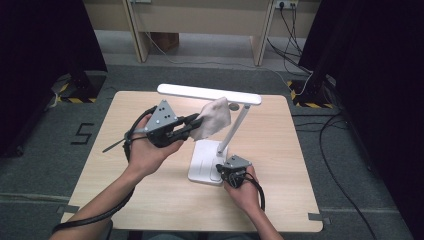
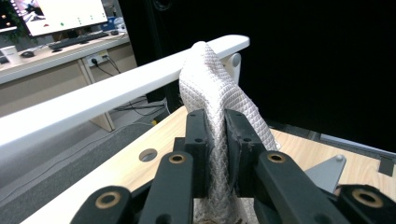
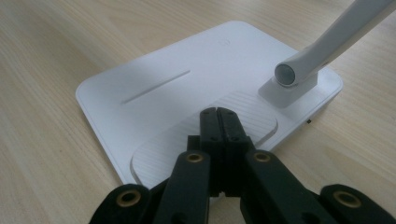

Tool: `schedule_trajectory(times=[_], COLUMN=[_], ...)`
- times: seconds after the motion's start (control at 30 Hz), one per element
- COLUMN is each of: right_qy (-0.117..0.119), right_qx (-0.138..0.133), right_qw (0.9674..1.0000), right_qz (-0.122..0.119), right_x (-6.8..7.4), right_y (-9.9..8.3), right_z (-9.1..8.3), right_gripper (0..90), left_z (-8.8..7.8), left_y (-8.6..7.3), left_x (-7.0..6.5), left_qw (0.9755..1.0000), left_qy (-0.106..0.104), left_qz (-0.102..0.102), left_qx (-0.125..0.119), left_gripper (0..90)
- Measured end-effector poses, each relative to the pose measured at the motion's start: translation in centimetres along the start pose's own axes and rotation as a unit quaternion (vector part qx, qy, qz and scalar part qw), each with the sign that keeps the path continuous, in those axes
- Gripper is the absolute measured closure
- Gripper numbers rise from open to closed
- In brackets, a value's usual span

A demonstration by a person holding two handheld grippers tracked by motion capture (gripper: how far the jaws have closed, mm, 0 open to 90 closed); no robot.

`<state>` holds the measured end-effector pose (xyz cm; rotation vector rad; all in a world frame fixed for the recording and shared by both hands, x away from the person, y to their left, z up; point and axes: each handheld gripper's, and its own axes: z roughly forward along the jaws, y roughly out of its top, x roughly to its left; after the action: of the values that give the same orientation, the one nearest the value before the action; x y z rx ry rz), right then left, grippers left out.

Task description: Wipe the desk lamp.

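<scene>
Mid-table, your left gripper (image 1: pixel 194 120) is clamped on a white cloth (image 1: pixel 212 120); the left gripper view shows both black pads pinching a fold of it (image 2: pixel 212 140). Fabric is a quilted diamond weave, soft and bunched, and its top edge lies against the lamp head (image 1: pixel 209 94), draped over it near the far end (image 2: pixel 198 51). That head is a long, flat, smooth white plastic bar, running left to right above the table (image 1: pixel 125 165).

Your right gripper (image 1: pixel 223 170) is fully closed with nothing between the jaws, tips resting on the near right part of the lamp base (image 1: pixel 202 160). In the right gripper view the tips (image 3: pixel 219 114) sit on a ribbed, rounded oval patch of the base (image 3: pixel 196 107); rest of the base is a matte white slab with rounded corners and one thin straight groove. A round white arm (image 1: pixel 235 127) rises tilted from a small square hinge block at the base's right corner (image 3: pixel 287 88).

Tabletop is pale wood laminate with visible grain, rectangular, rounded corners.
</scene>
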<state>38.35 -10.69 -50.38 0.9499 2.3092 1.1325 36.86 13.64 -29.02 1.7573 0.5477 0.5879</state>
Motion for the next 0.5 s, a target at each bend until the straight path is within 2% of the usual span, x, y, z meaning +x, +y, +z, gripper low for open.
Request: schedule_trajectory(times=[0.27,0.5], right_qy=[0.0,-0.001], right_qx=[0.0,0.001], right_qw=[1.0,1.0], right_qz=[-0.001,0.0], right_x=[0.0,0.0], right_y=[0.0,0.0], right_z=[0.0,0.0], right_gripper=[90.0,90.0], left_z=[-1.6,-2.7], left_y=[-1.9,-4.0], left_x=[1.5,3.7], left_qw=[0.9995,0.9971], left_qy=[0.023,0.054], left_qz=[-0.019,-0.052], left_qx=[0.007,0.013], left_gripper=[80.3,80.3])
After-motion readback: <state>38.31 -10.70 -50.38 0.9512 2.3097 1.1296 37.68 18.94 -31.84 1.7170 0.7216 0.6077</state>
